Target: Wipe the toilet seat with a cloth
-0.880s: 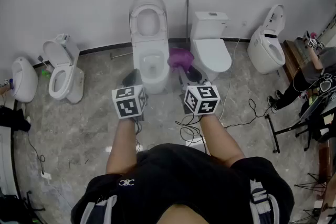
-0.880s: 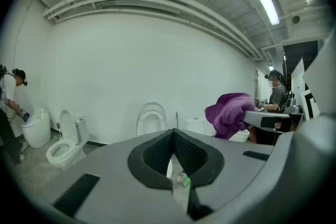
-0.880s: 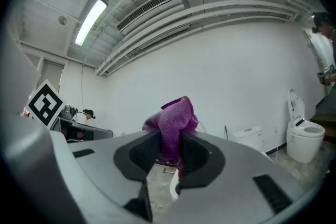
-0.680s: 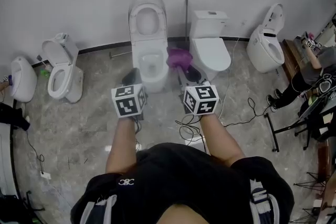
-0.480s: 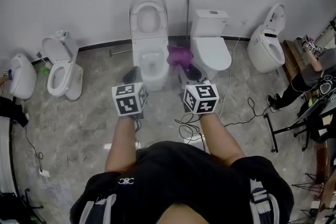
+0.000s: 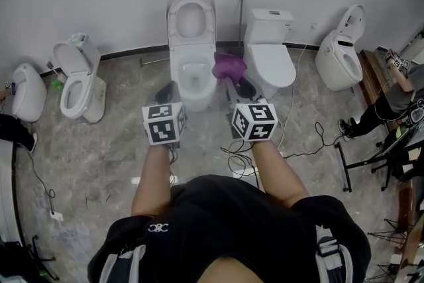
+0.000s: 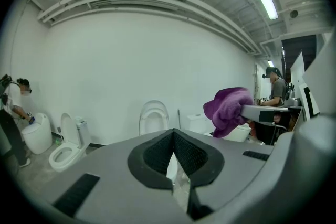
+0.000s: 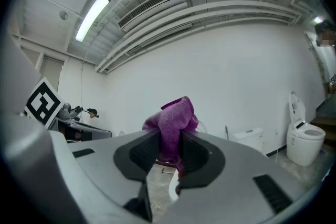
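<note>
Right claw (image 8: 167,148) clamped on the purple cloth (image 8: 171,115), pads pinching its lower folds. Left claw (image 7: 173,150) closed up, nothing between the pads. Landmark: the toilet (image 6: 191,50) with raised lid, middle of the row along the wall. Its long axis runs from the wall toward the person, nose of the bowl pointing at the person. I cannot tell from here whether the seat stands up with the lid or lies on the bowl. Both claws are held short of the toilet's nose, the left one in line with the bowl, the right one off its right side. The cloth is carried in the air just right of the bowl, touching nothing on the toilet. It is bunched, long axis along the claw, free end standing up and forward past the tips. Judged step: carrying the cloth in, wiping not yet begun. The next move probably calls for swinging the right claw left and down over the bowl, tipping it so the free end lands flat, grip kept firm.
</note>
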Tool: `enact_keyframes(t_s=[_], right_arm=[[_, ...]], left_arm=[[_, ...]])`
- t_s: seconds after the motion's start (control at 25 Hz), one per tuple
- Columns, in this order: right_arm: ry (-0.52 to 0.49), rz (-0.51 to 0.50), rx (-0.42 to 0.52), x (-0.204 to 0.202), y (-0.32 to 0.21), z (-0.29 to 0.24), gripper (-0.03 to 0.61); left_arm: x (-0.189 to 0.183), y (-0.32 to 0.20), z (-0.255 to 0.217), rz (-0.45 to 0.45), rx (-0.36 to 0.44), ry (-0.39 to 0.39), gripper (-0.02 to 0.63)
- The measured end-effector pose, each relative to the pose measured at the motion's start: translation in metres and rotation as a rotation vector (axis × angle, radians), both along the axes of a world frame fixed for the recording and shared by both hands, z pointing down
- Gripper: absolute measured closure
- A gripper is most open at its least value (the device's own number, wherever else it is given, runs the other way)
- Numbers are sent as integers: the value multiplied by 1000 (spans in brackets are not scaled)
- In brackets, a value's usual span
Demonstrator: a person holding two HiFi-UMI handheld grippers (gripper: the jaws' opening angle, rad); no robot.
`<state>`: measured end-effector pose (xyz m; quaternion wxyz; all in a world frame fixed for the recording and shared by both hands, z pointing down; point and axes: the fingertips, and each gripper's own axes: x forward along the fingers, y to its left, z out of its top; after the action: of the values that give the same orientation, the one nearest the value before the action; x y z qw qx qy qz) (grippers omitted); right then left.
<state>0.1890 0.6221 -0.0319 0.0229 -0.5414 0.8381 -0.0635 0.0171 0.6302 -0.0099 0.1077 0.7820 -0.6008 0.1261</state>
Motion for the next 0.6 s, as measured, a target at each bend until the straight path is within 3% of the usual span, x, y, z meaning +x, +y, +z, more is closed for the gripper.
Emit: enact_keyframes(t_s=[0.16, 0.6], right_arm=[[9, 15, -11, -16, -9, 5, 480], [13, 73, -25, -71, -19, 17, 480]], left_arm=[[-16, -10, 8, 7, -13, -42, 607], [-72, -27, 16, 65, -28, 7, 607]])
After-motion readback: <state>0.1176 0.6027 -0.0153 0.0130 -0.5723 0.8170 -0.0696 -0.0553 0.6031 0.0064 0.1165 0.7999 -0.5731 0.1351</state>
